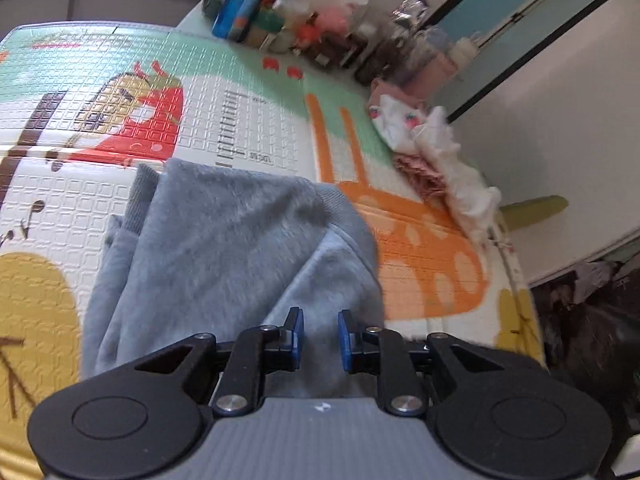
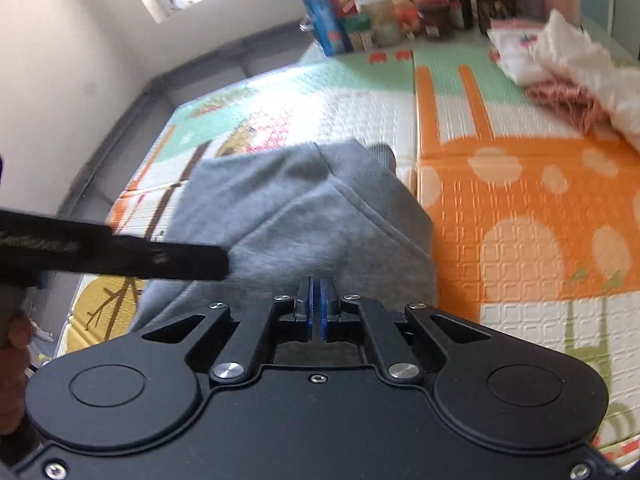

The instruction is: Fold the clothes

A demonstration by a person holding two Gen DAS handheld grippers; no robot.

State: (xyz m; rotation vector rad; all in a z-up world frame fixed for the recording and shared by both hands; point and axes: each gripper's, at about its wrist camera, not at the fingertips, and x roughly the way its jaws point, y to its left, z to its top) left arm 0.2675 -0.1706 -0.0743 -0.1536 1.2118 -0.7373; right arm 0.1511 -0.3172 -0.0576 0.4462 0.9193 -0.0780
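Observation:
A grey-blue fleece garment (image 1: pixel 224 232) lies folded over on the patterned play mat (image 1: pixel 248 92), a ribbed cuff showing at its far left corner. My left gripper (image 1: pixel 321 320) hovers over its near edge, blue pads apart with only the cloth surface seen behind the gap. In the right wrist view the same garment (image 2: pixel 300 208) lies just beyond my right gripper (image 2: pixel 319 284), whose blue pads sit together; no cloth shows between them. The left gripper's black body (image 2: pixel 120 254) crosses in from the left, over the garment's near left side, with a hand (image 2: pixel 14 340) behind it.
A loose pile of white and pink clothes (image 1: pixel 440 152) (image 2: pixel 568 68) lies at the mat's right edge. Bottles, boxes and a blue carton (image 1: pixel 240 0) (image 2: pixel 324 20) crowd the far edge. An orange giraffe print (image 2: pixel 520 200) covers the mat right of the garment.

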